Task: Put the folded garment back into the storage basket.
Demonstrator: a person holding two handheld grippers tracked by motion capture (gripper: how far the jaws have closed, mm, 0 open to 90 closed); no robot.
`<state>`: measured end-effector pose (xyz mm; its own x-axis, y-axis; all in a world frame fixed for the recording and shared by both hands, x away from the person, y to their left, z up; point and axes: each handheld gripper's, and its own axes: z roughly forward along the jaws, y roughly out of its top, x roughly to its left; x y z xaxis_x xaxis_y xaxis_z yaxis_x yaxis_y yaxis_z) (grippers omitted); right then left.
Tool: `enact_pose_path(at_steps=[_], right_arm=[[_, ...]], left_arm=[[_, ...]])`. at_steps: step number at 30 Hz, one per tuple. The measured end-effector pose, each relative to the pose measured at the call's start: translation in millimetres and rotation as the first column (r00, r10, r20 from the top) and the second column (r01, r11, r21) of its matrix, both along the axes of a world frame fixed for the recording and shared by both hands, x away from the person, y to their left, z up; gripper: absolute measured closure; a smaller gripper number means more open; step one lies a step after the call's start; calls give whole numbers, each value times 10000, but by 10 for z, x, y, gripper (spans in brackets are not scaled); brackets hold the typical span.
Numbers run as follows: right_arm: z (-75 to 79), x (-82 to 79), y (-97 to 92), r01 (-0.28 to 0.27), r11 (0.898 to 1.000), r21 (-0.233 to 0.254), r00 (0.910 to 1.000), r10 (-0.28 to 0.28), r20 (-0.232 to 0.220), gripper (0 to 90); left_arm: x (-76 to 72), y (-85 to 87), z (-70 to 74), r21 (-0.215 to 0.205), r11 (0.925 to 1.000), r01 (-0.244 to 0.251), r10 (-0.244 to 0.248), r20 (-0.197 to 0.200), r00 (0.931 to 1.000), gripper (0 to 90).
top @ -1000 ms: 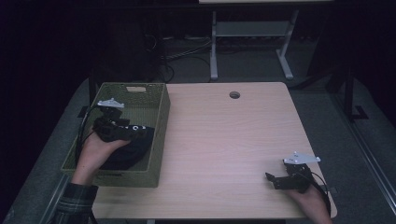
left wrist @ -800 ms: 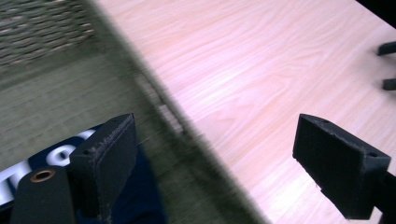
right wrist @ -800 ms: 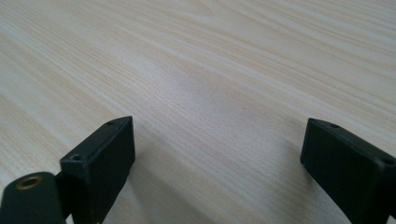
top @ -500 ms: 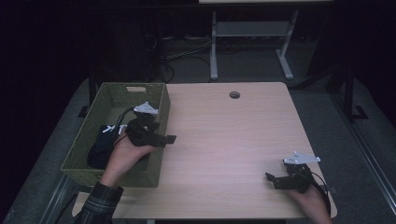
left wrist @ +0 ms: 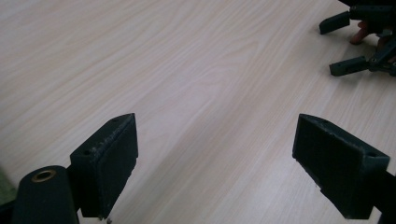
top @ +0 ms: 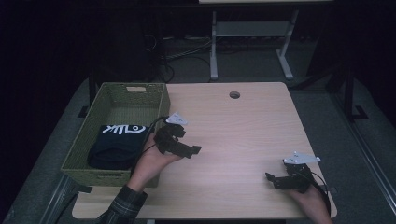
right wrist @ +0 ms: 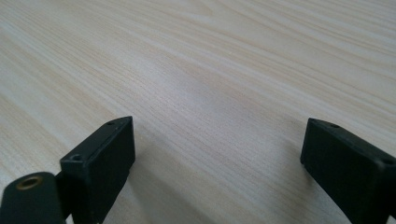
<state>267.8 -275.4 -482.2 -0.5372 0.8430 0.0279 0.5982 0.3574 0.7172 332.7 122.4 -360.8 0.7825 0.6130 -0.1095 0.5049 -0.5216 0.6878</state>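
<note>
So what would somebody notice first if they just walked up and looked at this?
Probably the green woven basket at the table's left edge, with a folded black garment with white lettering lying inside. Next, the left gripper just right of the basket, jaws wide open over bare wood. The right gripper sits open near the wooden table's front right corner.

table [top: 243, 135] bare between both grippers | green basket [top: 79, 144] walls off left edge
</note>
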Motion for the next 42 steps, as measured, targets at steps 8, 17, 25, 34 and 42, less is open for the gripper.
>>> enact_pose_path(at_steps=[8,17,25,34,42], right_arm=[[0,0,0,4,10000,0,10000,-4,-19,96],[-1,1,0,5,10000,-2,10000,-5,-12,96],[-1,1,0,-2,10000,-1,10000,2,-9,96],[-1,2,-1,-20,10000,-5,10000,20,-3,96],[-1,1,-1,-15,10000,-3,10000,15,-8,96]], left_arm=[[-40,-206,-310,265,9995,182,-189,292,9994,139],[-68,-354,-683,743,9966,351,-366,190,9991,138],[-69,-368,-918,813,9966,166,-194,332,9993,137],[-79,-400,-1071,1308,9914,39,-128,672,9977,134],[-108,-363,-1153,598,9981,118,-177,987,9950,127]])
